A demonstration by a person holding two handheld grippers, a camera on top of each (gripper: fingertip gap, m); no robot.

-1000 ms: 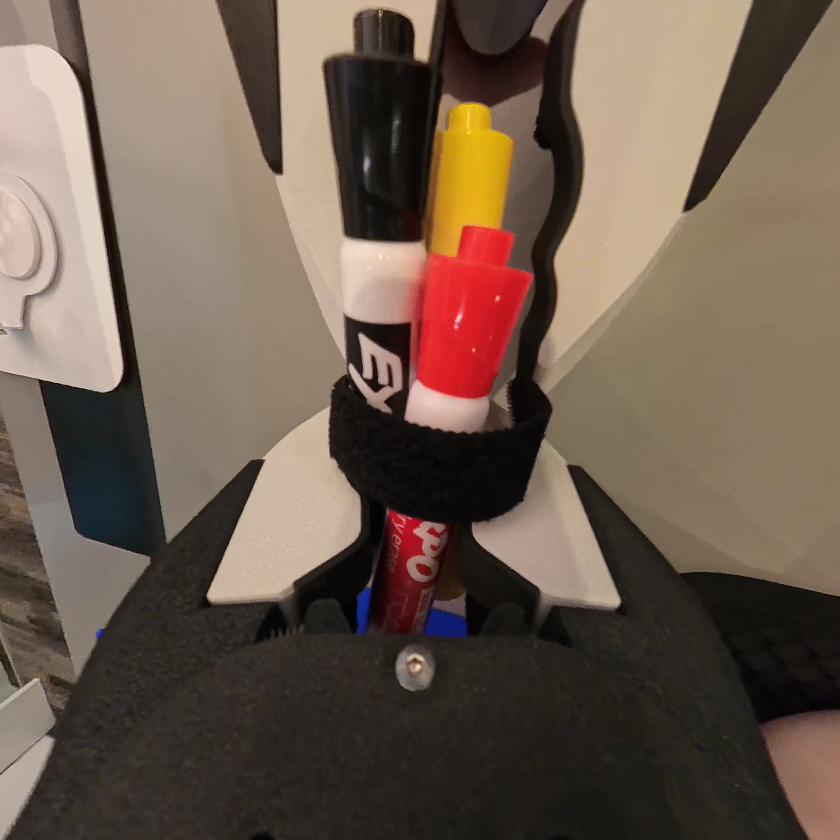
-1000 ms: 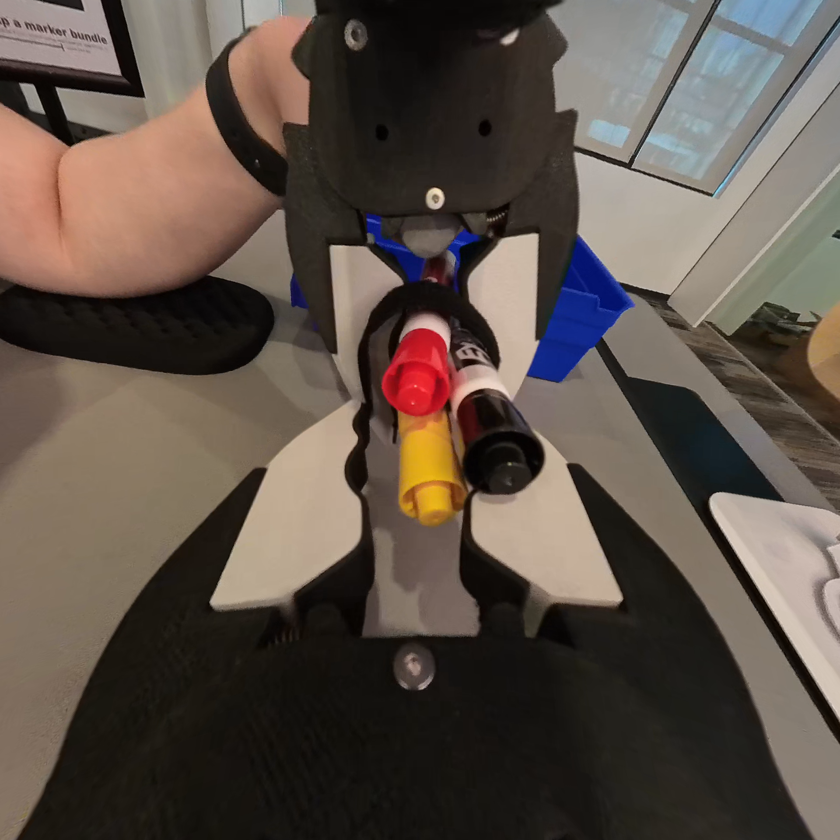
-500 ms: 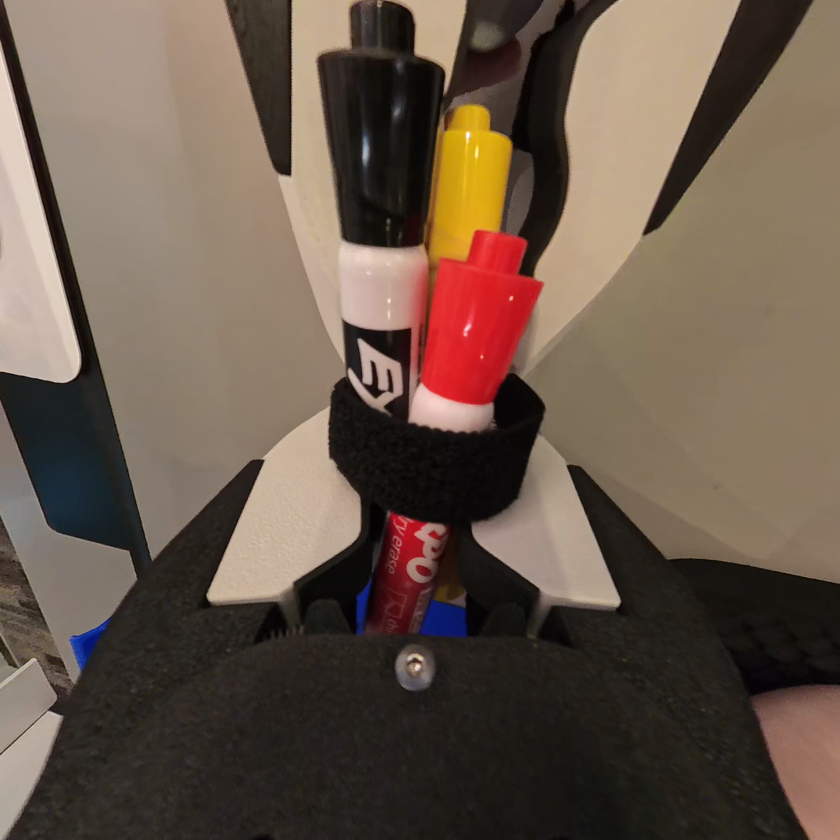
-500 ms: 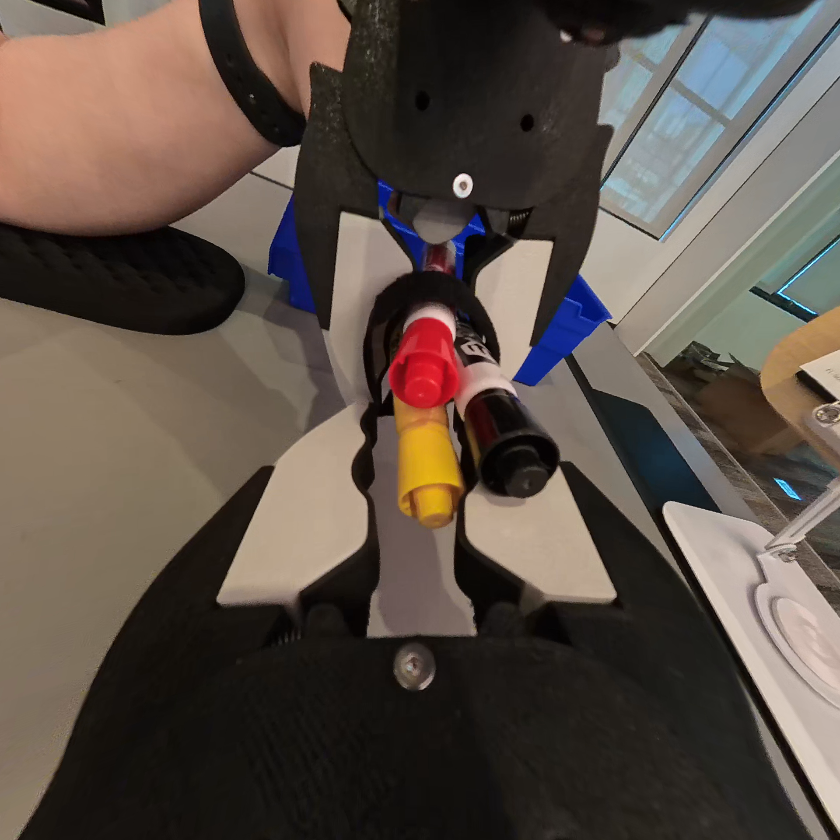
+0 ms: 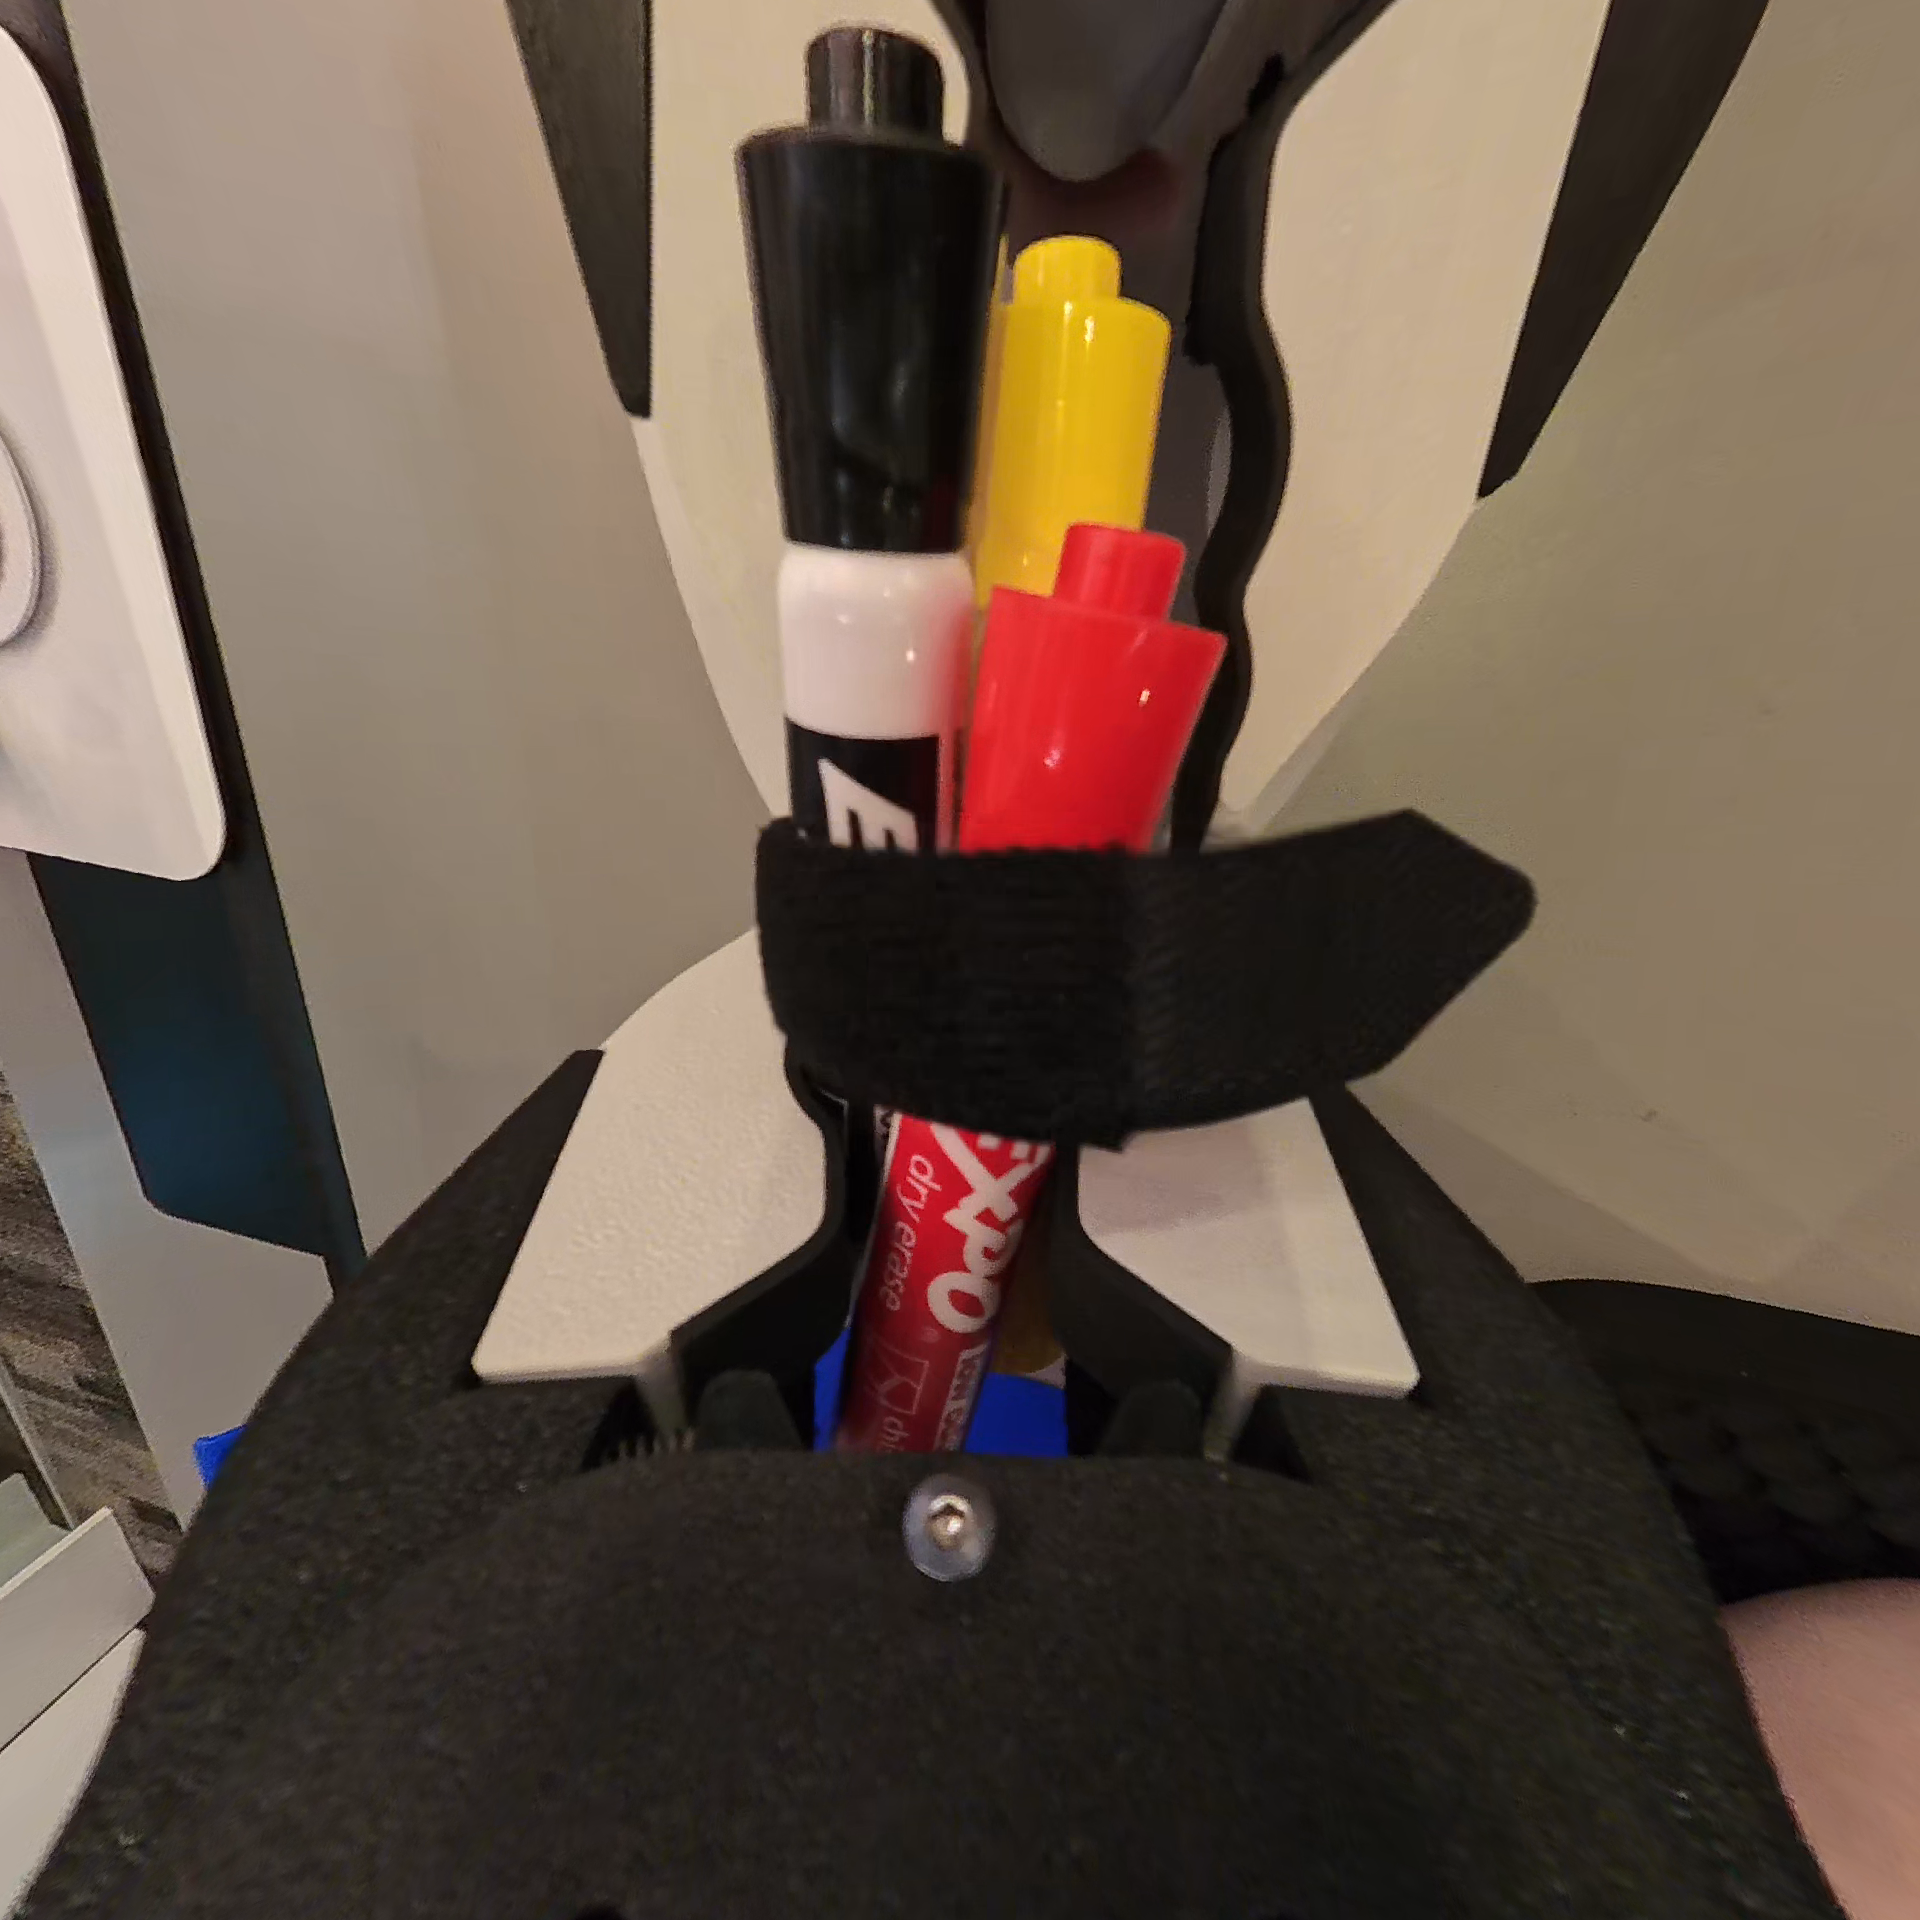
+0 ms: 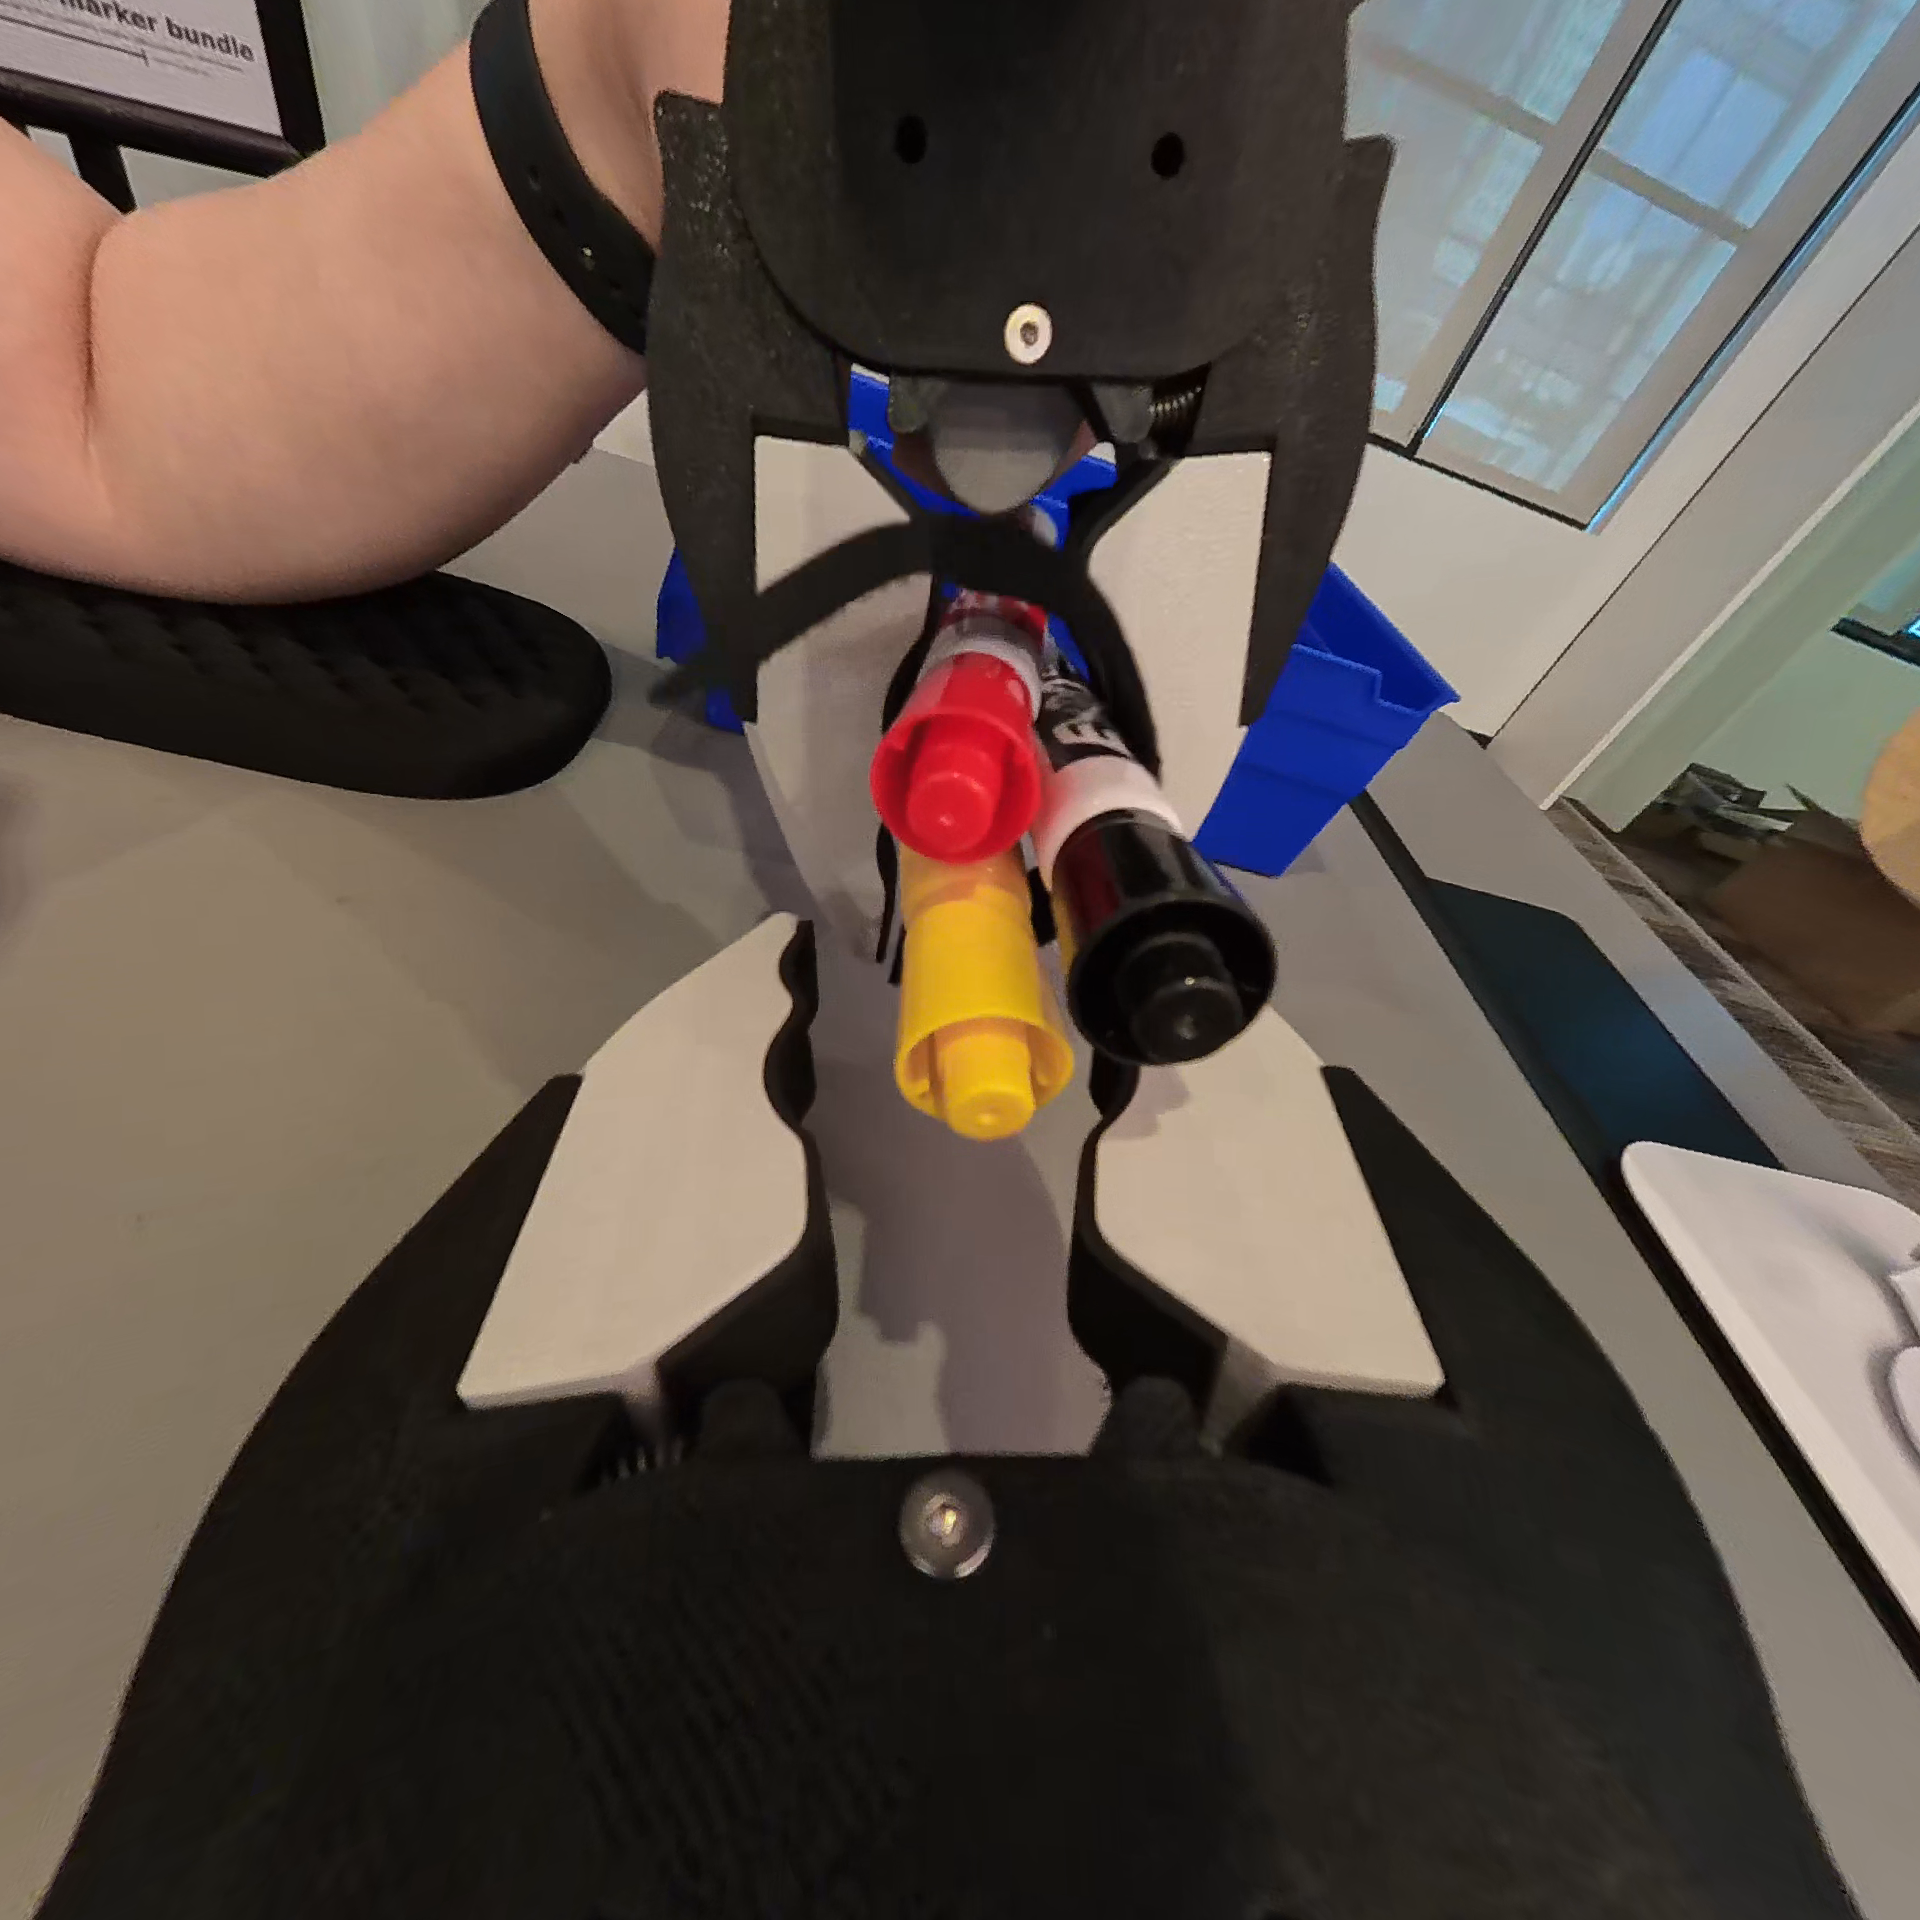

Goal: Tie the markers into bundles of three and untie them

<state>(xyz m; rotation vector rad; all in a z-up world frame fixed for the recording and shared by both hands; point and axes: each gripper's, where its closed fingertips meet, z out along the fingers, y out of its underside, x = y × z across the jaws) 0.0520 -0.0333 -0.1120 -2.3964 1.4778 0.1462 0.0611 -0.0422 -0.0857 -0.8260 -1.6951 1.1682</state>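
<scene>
While the three markers — black marker (image 5: pixel 868 416), yellow marker (image 5: pixel 1070 416) and red marker (image 5: pixel 1091 717) — sit side by side in the left gripper (image 5: pixel 956 1174), the black strap (image 5: pixel 997 966) around them has one end sticking out free to the side, so the bundle looks half-fastened or half-undone; which of the two cannot be told from this moment alone. That gripper is clenched on the marker barrels just behind the strap, probably so the caps stay together and the band is left exposed for the other tool. From the right wrist view the caps point straight at the camera, held above the worktop (image 6: pixel 312 987) rather than resting on it. The right gripper (image 6: pixel 945 1049) is released, its fingers (image 6: pixel 665 1164) spread either side of the yellow and black caps without closing on anything, seemingly placed to reach the loose strap end. Behind the bundle stands a blue bin (image 6: pixel 1330 727), and the person's forearm (image 6: pixel 260 374) rests on a black pad (image 6: pixel 291 686), likely to steady the holding hand.
</scene>
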